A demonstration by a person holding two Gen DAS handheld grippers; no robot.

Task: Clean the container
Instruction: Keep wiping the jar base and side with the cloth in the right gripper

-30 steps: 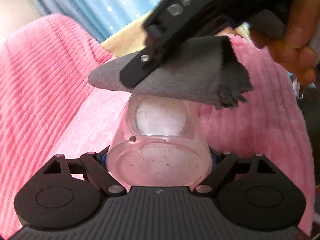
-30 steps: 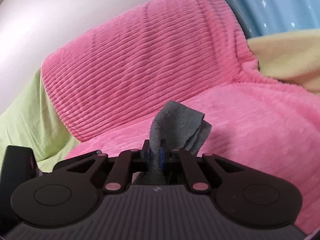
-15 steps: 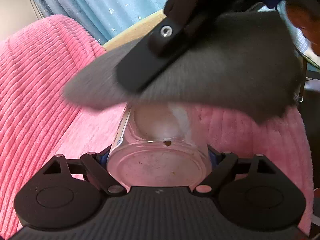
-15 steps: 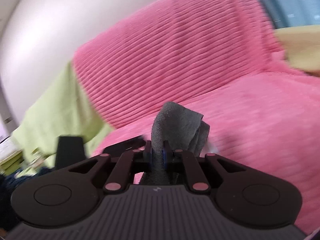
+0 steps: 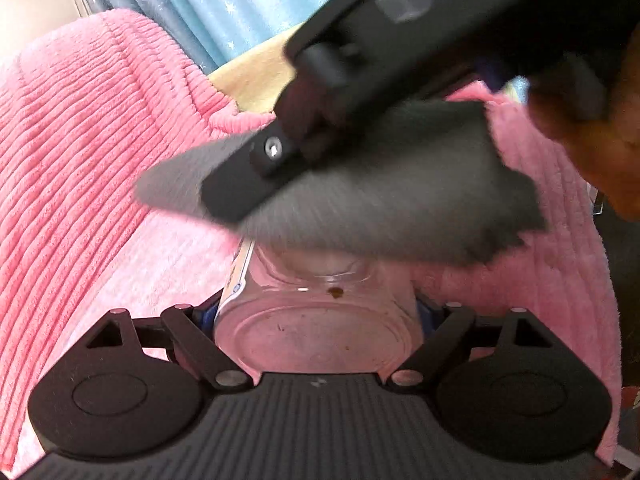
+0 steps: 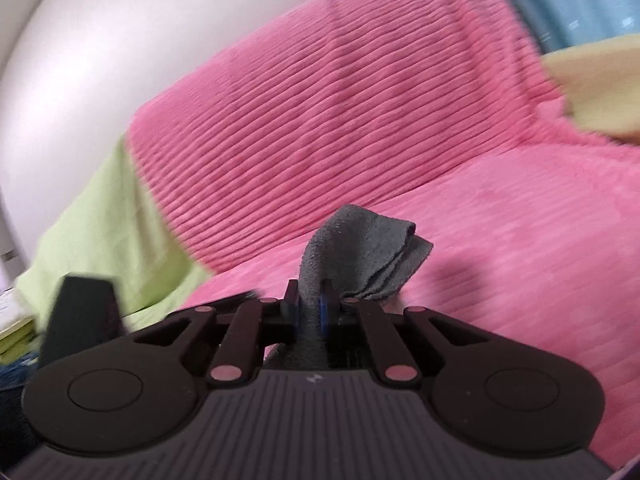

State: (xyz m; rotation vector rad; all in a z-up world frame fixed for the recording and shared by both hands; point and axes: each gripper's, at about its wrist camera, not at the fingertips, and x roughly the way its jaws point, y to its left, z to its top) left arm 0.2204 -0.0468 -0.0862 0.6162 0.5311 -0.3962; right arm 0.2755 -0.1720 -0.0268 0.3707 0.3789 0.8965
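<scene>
Pink ribbed blanket [image 6: 360, 120] covers the couch beyond both jaws, with a blue curtain [image 5: 224, 12] and pale wall [image 6: 80, 40] behind. Between the left gripper's [image 5: 316, 316] closed jaws sits a clear container [image 5: 316, 336], base toward the camera. The right gripper [image 6: 310, 304] is clamped on a grey cloth [image 6: 360, 248], blurred just above the container's far end.

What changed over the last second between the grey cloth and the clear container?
The right gripper carried the grey cloth from just above the clear container down and across its far, open end; the cloth now looms larger and motion-blurred, covering more of it. Unchanged: the left gripper stays shut on the container, the right stays shut on the cloth, and the brown speck remains.
</scene>
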